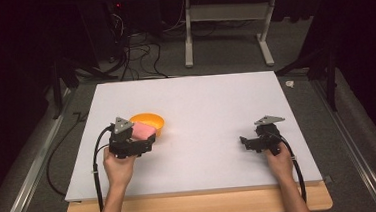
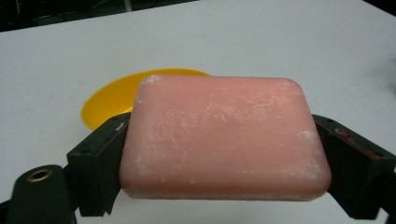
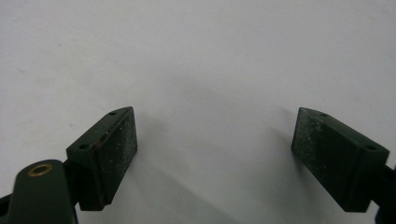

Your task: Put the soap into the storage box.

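Two tools are over the white worktop (image 1: 200, 100). My left tool (image 2: 224, 154) grips a pink soap bar (image 2: 224, 140) by its short ends, flat side up, just in front of the yellow bowl (image 2: 112, 98); I judge this hold keeps it level for putting in the bowl. My right tool (image 3: 215, 154) is wide and empty, well apart, probably so it does not disturb.
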The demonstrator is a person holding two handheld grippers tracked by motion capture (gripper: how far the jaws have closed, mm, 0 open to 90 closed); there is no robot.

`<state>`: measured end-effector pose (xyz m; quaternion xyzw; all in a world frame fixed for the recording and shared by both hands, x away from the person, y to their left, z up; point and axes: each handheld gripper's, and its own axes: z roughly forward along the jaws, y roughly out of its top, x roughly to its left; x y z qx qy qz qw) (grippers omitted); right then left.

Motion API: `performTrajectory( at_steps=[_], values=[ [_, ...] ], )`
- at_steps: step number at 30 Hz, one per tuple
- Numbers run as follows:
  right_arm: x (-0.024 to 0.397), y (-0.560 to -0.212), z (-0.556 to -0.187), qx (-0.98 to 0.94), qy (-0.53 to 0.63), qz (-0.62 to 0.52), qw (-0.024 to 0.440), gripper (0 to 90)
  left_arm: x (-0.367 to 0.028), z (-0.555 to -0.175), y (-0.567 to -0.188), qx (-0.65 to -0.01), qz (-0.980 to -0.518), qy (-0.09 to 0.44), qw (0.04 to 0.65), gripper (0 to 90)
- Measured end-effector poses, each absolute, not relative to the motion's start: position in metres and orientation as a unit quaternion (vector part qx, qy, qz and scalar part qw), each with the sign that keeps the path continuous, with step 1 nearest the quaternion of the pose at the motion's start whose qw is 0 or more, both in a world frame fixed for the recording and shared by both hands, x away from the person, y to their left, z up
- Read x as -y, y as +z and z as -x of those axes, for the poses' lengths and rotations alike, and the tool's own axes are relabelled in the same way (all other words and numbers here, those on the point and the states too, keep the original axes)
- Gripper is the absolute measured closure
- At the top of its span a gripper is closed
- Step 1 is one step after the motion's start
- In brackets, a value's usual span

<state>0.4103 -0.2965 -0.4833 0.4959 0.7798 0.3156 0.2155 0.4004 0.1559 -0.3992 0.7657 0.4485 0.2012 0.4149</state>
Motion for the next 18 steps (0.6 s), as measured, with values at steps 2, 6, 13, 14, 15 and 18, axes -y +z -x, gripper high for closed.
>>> performTrajectory(
  at_steps=[2, 6, 13, 14, 15, 18],
  values=[
    [0.297, -0.483, -0.410, -0.780, 0.316, -0.496, 0.215, 14.9, -0.155, -0.402, -0.398, -0.448, -0.765, 0.201, 0.418, 13.6],
    [0.297, -0.483, -0.410, -0.780, 0.316, -0.496, 0.215, 14.9, -0.154, -0.407, -0.396, -0.451, -0.764, 0.203, 0.414, 13.6],
    [0.296, -0.483, -0.410, -0.780, 0.315, -0.497, 0.214, 14.9, -0.152, -0.413, -0.391, -0.450, -0.766, 0.203, 0.412, 13.6],
    [0.296, -0.483, -0.410, -0.779, 0.316, -0.497, 0.215, 15.0, -0.152, -0.416, -0.390, -0.451, -0.765, 0.199, 0.414, 13.6],
    [0.296, -0.483, -0.410, -0.779, 0.316, -0.497, 0.215, 15.0, -0.152, -0.416, -0.390, -0.451, -0.765, 0.199, 0.414, 13.6],
    [0.296, -0.483, -0.410, -0.780, 0.315, -0.497, 0.215, 14.9, -0.150, -0.421, -0.389, -0.453, -0.765, 0.200, 0.411, 13.6]
  ],
)
